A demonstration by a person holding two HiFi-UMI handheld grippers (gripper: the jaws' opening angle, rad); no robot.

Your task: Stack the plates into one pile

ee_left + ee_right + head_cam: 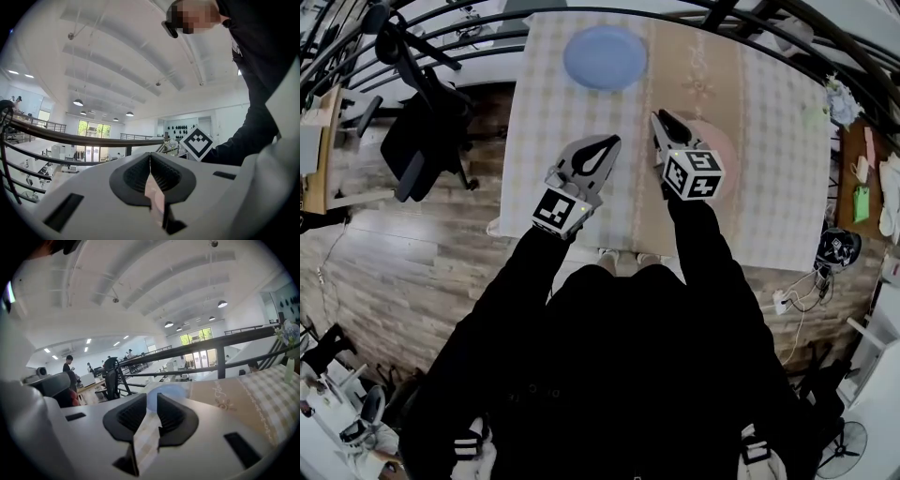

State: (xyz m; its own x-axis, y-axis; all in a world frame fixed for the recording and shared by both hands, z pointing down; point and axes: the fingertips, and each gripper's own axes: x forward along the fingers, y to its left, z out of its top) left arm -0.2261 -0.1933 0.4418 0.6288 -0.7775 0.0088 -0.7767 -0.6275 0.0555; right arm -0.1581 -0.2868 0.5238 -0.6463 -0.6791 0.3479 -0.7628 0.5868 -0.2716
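Blue plate lies alone close to the far edge of the table, about halfway along that edge. A pink plate lies nearer the middle of the table, well apart from the blue one, and my right gripper covers part of it. The tongs of this gripper stand a little spread, with nothing between them, and they look toward the blue plate. My left gripper hangs over the table just beside the right one. Its tongs are pressed together at the tips and pinch nothing.
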